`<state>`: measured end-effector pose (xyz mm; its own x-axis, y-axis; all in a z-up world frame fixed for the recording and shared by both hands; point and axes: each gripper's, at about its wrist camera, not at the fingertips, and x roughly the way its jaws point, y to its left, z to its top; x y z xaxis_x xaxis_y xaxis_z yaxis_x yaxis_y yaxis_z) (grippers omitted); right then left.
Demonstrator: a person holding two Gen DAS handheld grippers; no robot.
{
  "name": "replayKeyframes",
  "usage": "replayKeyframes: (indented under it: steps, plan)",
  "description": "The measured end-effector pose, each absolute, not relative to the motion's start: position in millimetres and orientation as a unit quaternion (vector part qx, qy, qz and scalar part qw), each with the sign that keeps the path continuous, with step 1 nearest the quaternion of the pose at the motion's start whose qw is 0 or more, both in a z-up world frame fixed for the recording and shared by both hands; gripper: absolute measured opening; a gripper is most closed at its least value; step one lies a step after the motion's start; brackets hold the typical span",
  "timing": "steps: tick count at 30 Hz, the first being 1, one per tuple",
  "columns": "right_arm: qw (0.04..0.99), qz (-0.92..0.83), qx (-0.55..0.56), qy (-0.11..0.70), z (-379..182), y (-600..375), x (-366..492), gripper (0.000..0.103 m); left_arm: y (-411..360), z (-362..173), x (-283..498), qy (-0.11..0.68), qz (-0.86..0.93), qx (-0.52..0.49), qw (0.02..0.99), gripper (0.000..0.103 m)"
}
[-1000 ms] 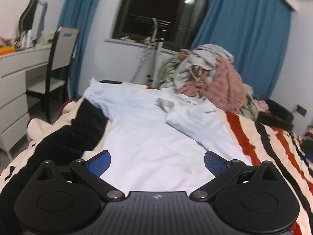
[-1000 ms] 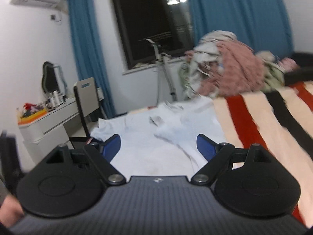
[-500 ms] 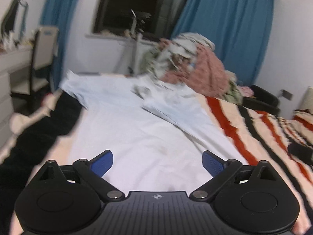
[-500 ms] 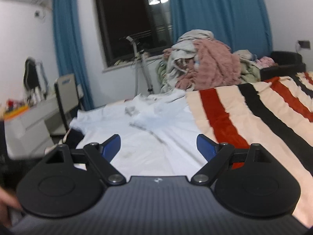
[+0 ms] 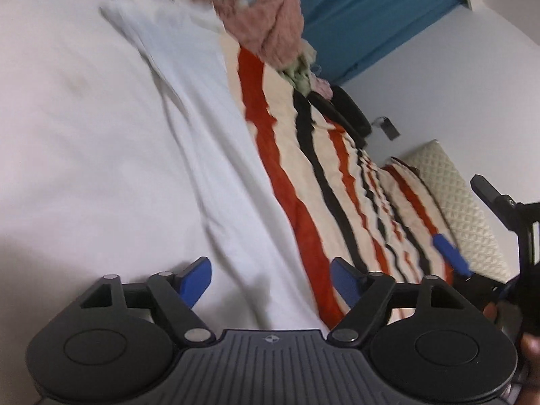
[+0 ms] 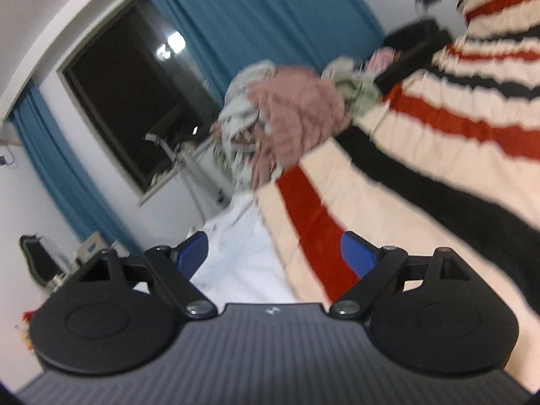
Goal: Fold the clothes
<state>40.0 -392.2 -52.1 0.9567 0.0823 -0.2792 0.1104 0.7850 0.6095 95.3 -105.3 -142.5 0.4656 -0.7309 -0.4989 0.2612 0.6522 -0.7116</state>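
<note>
Over the bed, the left gripper (image 5: 271,281) is held with fingers spread wide, nothing between them, above the white shirt (image 5: 118,155) spread on the striped blanket (image 5: 341,182). Beside it, the right gripper (image 6: 275,256) is likewise held open and empty; its blurred view possibly shows the shirt's edge.

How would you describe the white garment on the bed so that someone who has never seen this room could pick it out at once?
Start at the bed with the striped blanket in cream, red and black. Spread flat on its window side, below the heap of clothes, lies the white garment. It is the only plain white, smoothed-out piece; its neighbours are either striped or crumpled in the pile.
</note>
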Motion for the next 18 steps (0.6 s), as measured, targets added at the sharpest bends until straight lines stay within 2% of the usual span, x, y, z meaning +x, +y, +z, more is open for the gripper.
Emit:
replayKeyframes:
  steps: [1, 12, 16, 17, 18]
  plan:
    - [0.931, 0.000, 0.330, 0.158, -55.8, -389.9, 43.4, 0.088, -112.4, -150.8, 99.7, 0.423, -0.317, -0.294, 0.796, 0.070]
    - [0.920, 0.004, 0.347, 0.180, -68.1, -384.9, 49.4, 0.088, -120.1, -192.8, 87.0, 0.430, -0.447, -0.392, 0.680, 0.067]
    - [0.920, 0.006, 0.348, 0.181, -69.0, -385.3, 49.0, 0.088, -126.1, -201.1, 84.4, 0.447, -0.442, -0.379, 0.679, 0.064]
    - [0.920, 0.003, 0.348, 0.181, -69.3, -385.4, 49.8, 0.088, -127.5, -203.4, 83.9, 0.451, -0.429, -0.372, 0.689, 0.063]
    - [0.921, -0.001, 0.344, 0.181, -69.4, -384.8, 50.8, 0.088, -128.8, -205.8, 83.5, 0.455, -0.415, -0.365, 0.698, 0.055]
